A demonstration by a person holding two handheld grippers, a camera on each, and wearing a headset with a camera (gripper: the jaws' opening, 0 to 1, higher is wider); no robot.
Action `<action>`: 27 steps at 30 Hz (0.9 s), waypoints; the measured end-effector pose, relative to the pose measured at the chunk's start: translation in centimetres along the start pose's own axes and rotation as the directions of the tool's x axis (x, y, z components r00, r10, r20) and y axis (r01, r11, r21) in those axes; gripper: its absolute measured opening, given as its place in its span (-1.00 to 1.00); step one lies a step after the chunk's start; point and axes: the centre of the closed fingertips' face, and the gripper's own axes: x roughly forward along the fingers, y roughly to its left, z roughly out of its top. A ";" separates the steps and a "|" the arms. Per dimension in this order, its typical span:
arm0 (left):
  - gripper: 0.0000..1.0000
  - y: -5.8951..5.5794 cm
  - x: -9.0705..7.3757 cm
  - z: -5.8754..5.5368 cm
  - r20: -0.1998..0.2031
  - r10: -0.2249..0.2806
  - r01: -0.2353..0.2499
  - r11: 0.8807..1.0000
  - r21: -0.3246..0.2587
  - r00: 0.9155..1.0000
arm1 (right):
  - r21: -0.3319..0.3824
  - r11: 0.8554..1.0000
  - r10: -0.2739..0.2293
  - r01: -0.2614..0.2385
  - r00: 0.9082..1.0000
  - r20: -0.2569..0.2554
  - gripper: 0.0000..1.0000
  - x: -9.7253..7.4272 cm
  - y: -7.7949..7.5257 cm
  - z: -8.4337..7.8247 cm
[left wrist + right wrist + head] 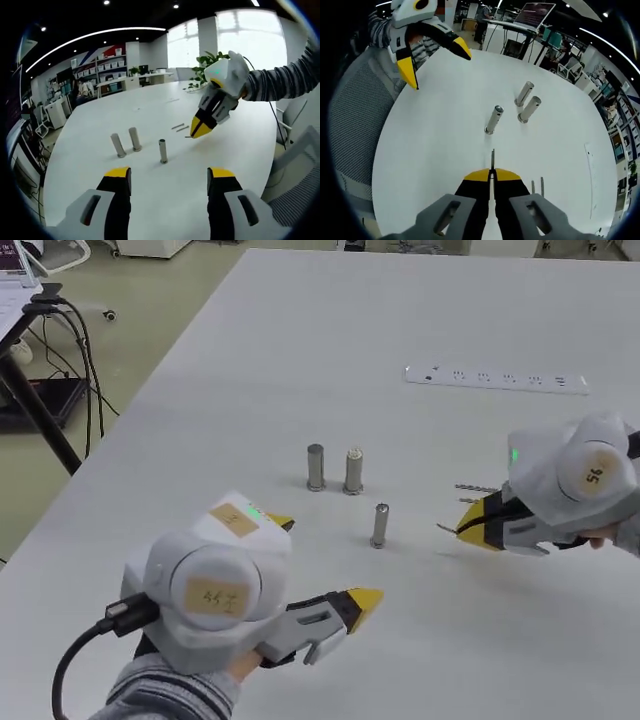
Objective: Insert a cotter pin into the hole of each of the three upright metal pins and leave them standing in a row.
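Note:
Three upright metal pins stand on the white table: two side by side (316,467) (353,471) and one nearer (380,525). My right gripper (462,531) is shut on a thin cotter pin (492,160), whose tip points toward the nearest pin (494,119) from a short gap away. Two more cotter pins (474,494) lie flat on the table beside that gripper. My left gripper (322,560) is open and holds nothing, low over the table in front of the pins (163,151). The right gripper (202,127) appears beyond them in the left gripper view.
A white power strip (497,379) lies at the far right of the table. A black desk frame with hanging cables (60,370) stands off the table's left edge. The table's left edge (150,390) runs diagonally.

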 end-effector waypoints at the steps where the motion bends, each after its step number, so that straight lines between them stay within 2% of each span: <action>1: 0.15 -0.1 0.0 0.1 0.002 -0.005 0.005 1.000 -0.001 1.000 | -0.007 1.000 0.003 -0.003 1.000 0.008 -1.00 0.0 0.2 0.3; 4: 0.08 -0.4 0.2 0.3 0.010 -0.019 0.020 1.000 -0.008 1.000 | -0.036 0.999 0.011 -0.010 1.000 0.029 -1.00 0.0 0.8 1.4; 13: -0.20 -1.4 0.5 1.1 0.041 -0.082 0.085 0.992 -0.088 0.996 | -0.135 0.991 0.026 -0.014 0.995 0.091 -1.00 -0.4 2.6 4.4; 15: -0.26 -1.8 0.6 1.3 0.055 -0.104 0.110 0.986 -0.127 0.993 | -0.147 0.989 0.027 -0.011 0.994 0.107 -1.00 -0.6 3.0 5.0; 19: -0.38 -2.5 0.6 1.3 0.072 -0.141 0.154 0.963 -0.221 0.987 | -0.171 0.985 0.032 -0.007 0.990 0.139 -1.00 -1.0 3.7 6.0; 23: -0.49 -2.8 0.7 1.5 0.088 -0.156 0.174 0.945 -0.277 0.984 | -0.189 0.982 0.032 0.000 0.986 0.165 -1.00 -1.4 4.3 6.8; 27: -0.63 -3.3 0.7 1.5 0.105 -0.180 0.205 0.919 -0.336 0.978 | -0.200 0.980 0.044 -0.007 0.982 0.183 -1.00 -1.6 4.8 7.3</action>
